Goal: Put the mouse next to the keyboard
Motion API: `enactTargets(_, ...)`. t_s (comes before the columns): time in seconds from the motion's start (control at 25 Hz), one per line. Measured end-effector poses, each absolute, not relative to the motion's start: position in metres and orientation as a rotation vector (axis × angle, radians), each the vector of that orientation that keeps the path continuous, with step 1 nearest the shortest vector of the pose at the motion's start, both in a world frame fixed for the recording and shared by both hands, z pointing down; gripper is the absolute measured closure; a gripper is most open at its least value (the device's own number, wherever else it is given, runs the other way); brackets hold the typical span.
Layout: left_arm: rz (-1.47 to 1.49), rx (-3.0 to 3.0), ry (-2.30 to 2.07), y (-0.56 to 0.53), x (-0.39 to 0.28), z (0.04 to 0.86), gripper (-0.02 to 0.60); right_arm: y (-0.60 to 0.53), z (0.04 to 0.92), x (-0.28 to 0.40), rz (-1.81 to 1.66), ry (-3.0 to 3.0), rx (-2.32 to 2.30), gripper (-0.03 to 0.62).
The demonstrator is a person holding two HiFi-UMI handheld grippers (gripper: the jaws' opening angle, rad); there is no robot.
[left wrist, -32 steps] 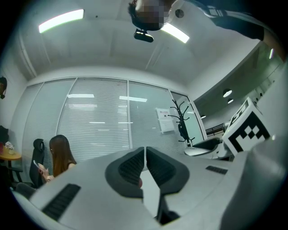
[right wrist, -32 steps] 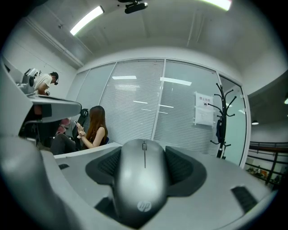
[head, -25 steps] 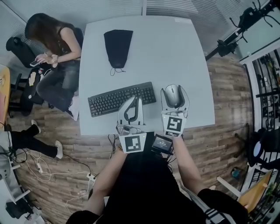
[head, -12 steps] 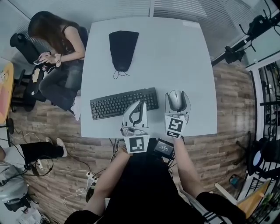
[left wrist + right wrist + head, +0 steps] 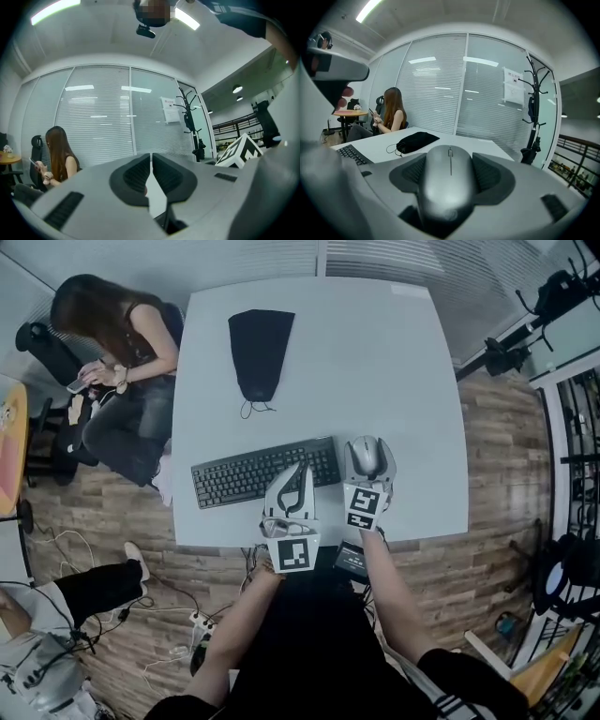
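Beside the keyboard [image 5: 265,472], right claw [image 5: 368,446] grips the mouse [image 5: 447,180]; left claw [image 5: 301,468] closed, empty.

Head view: high overhead, steeply down onto table [image 5: 412,381], near edge at 6 o'clock. Both gripper views: low at that edge, close over own jaws, facing 12 o'clock toward blinds [image 5: 440,89]; left gripper view tilted upward. Shared by all: seated person [image 5: 112,343] at 10 o'clock. Shared by head and right gripper views only: keyboard [image 5: 264,470], pouch [image 5: 258,348].

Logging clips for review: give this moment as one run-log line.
right tool: shut on mouse | mouse: at right end of keyboard, not yet released | left tool: shut, empty
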State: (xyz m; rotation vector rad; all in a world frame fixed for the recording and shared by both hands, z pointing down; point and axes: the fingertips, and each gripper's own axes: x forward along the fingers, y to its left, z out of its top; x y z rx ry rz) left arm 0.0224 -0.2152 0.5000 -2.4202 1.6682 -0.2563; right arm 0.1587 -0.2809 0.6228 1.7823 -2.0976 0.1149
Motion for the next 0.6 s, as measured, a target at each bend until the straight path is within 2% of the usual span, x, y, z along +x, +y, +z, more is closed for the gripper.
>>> enactTargets(0.6, -0.328, -2.469, 1.662, -0.231, 0.013, 0.528, 0.558, -0.296, 0.688, 0.156, 0.204, -2.050, 1.711, 0.301)
